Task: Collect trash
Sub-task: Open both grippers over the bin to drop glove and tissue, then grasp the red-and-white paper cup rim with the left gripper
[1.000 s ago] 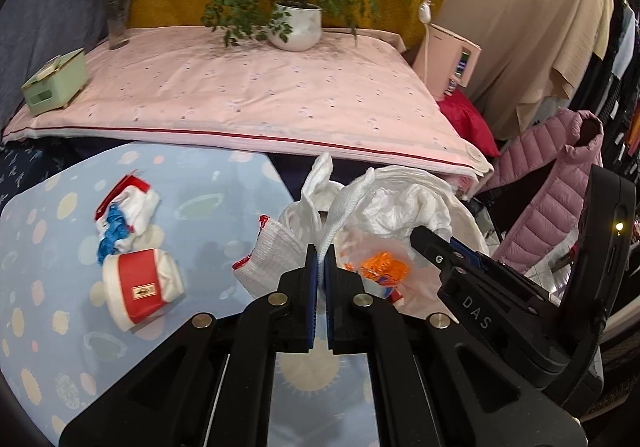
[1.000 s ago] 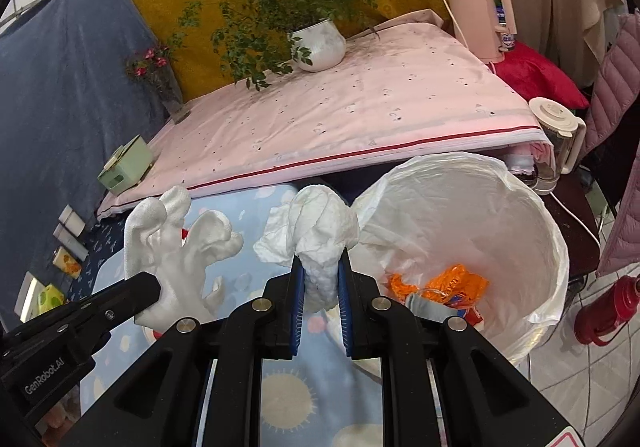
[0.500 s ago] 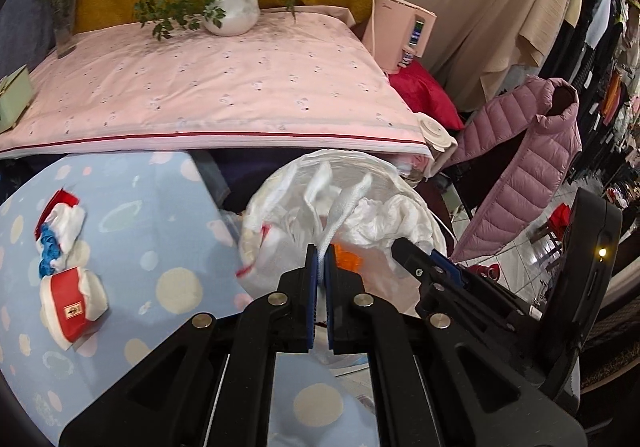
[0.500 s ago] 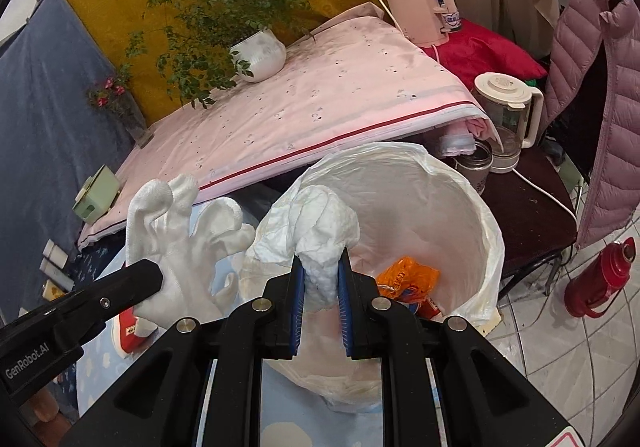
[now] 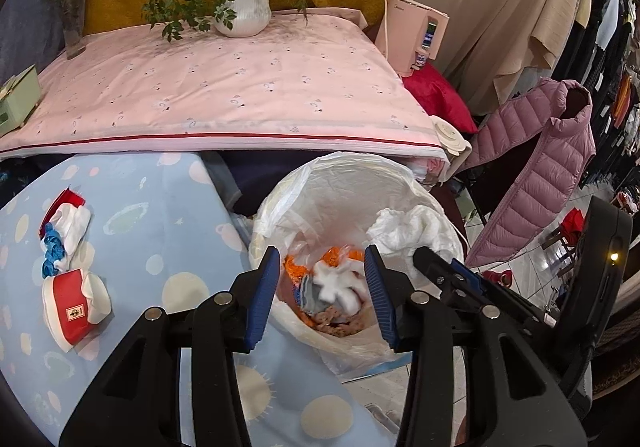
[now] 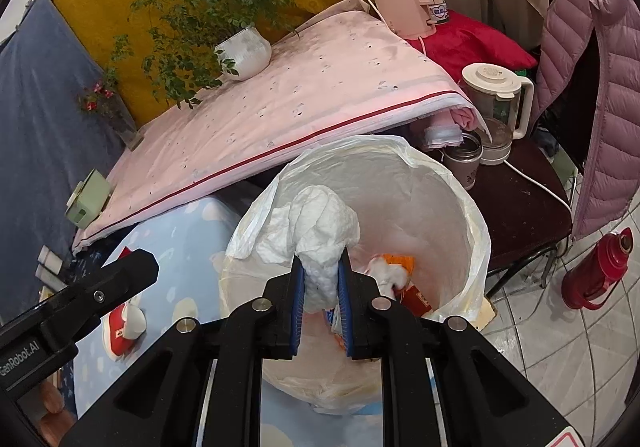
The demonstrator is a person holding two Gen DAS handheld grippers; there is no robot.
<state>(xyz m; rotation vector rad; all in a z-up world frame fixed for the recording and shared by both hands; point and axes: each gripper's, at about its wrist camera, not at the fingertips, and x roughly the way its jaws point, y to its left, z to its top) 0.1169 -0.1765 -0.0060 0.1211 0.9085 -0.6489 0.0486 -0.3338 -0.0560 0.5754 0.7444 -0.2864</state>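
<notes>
A bin lined with a white plastic bag (image 5: 344, 183) (image 6: 476, 231) stands beside the blue dotted table (image 5: 160, 223). My left gripper (image 5: 322, 287) is open above the bin. A white glove (image 5: 338, 285), blurred, is inside the bin among orange wrappers (image 5: 332, 257). My right gripper (image 6: 321, 301) is shut on a crumpled white tissue wad (image 6: 320, 231) and holds it over the bin's near-left rim; the wad also shows in the left wrist view (image 5: 408, 227). A red and white crumpled package (image 5: 74, 307) and a red, white and blue wrapper (image 5: 64, 227) lie on the table.
A pink-covered bed (image 5: 224, 95) with a potted plant (image 5: 240, 11) is behind the bin. A dark side table (image 6: 520, 187) with a kettle (image 6: 496, 103) stands to the right. A red flask (image 6: 600, 275) is on the tiled floor. A purple jacket (image 5: 536, 171) hangs at right.
My left gripper has opened and let go of the white glove, which has dropped into the bin. Both grippers have moved over the bin. The right gripper still holds the tissue wad.
</notes>
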